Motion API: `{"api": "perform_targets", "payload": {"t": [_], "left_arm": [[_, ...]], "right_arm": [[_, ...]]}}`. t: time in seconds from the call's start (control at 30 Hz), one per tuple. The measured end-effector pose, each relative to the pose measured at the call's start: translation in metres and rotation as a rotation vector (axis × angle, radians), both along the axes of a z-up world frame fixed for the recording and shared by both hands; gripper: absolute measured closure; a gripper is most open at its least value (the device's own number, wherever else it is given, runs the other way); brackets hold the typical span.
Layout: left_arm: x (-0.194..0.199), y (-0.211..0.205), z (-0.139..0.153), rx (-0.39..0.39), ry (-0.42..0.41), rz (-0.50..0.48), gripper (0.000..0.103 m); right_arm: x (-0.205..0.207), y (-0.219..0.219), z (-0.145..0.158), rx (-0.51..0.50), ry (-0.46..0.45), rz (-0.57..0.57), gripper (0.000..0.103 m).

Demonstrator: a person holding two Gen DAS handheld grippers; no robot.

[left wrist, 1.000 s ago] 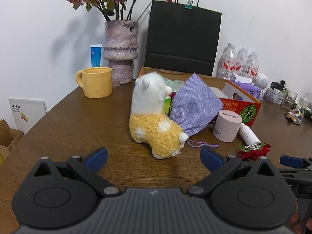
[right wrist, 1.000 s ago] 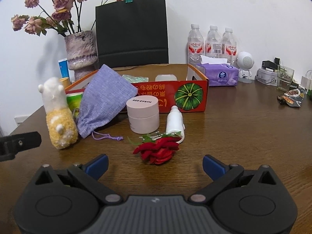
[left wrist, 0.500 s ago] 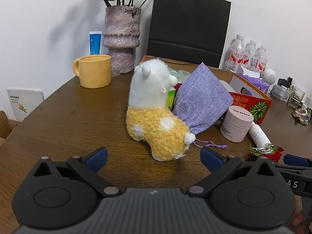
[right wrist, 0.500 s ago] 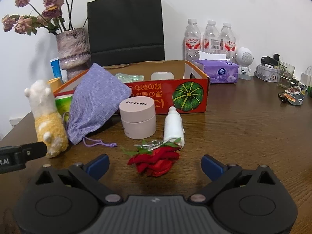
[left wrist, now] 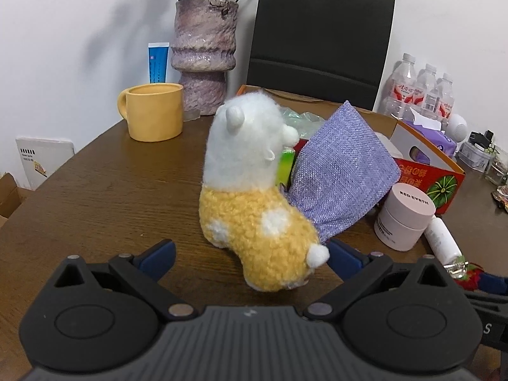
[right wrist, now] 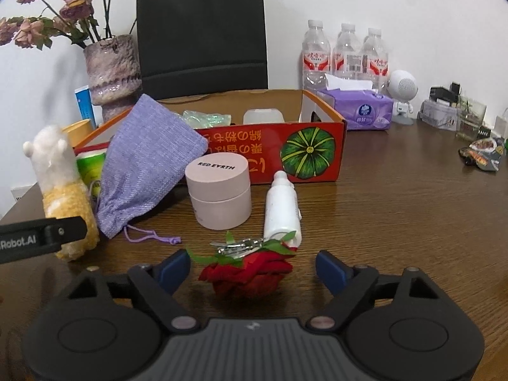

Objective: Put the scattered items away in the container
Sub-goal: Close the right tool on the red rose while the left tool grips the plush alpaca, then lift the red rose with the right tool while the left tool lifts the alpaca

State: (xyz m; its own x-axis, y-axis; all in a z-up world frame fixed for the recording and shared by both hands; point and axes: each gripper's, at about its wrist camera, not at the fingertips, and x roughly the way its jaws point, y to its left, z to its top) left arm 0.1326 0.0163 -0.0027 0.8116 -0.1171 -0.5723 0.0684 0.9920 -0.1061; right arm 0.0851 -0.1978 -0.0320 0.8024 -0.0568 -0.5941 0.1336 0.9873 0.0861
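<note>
A white-and-yellow plush alpaca (left wrist: 254,197) stands on the table, its rear between the open fingers of my left gripper (left wrist: 250,255); it also shows in the right wrist view (right wrist: 63,193). A purple drawstring pouch (right wrist: 143,165) leans on the red cardboard box (right wrist: 285,155). A pink jar (right wrist: 219,190), a white bottle (right wrist: 282,206) and a red fabric rose with a metal clip (right wrist: 250,270) lie in front of the box. My right gripper (right wrist: 254,265) is open around the rose. The box holds a clear bag and a white lid.
A yellow mug (left wrist: 155,111), a purple vase of dried roses (left wrist: 204,54) and a black paper bag (left wrist: 320,35) stand behind. Water bottles (right wrist: 346,54), a tissue pack (right wrist: 358,108), a white speaker (right wrist: 403,95) and small clutter sit to the right.
Both grippers have moved forward. The alpaca now sits between the left fingers and the rose between the right fingers. Both stay open.
</note>
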Motion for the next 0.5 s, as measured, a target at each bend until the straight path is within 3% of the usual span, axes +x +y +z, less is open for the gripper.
{"api": "perform_targets", "payload": {"t": [0.17,0.27,0.33,0.4,0.5], "left_arm": [[0.009,-0.002,-0.002,-0.004,0.022,0.007,0.010],[0.013,-0.002,-0.004,-0.017,0.039,-0.005,0.023],[0.014,-0.002,-0.006,-0.027,0.051,-0.019,0.033],[0.013,-0.001,-0.006,-0.034,0.055,-0.033,0.049],[0.012,0.000,-0.006,-0.040,0.053,-0.039,0.052]], "right_arm": [[0.005,-0.002,-0.001,0.005,0.008,0.011,0.035],[0.005,-0.001,0.000,0.001,0.008,0.019,0.047],[0.005,0.000,0.000,-0.004,0.008,0.024,0.050],[0.005,0.000,0.000,-0.005,0.007,0.029,0.055],[0.003,0.001,0.000,-0.009,0.005,0.035,0.057]]}}
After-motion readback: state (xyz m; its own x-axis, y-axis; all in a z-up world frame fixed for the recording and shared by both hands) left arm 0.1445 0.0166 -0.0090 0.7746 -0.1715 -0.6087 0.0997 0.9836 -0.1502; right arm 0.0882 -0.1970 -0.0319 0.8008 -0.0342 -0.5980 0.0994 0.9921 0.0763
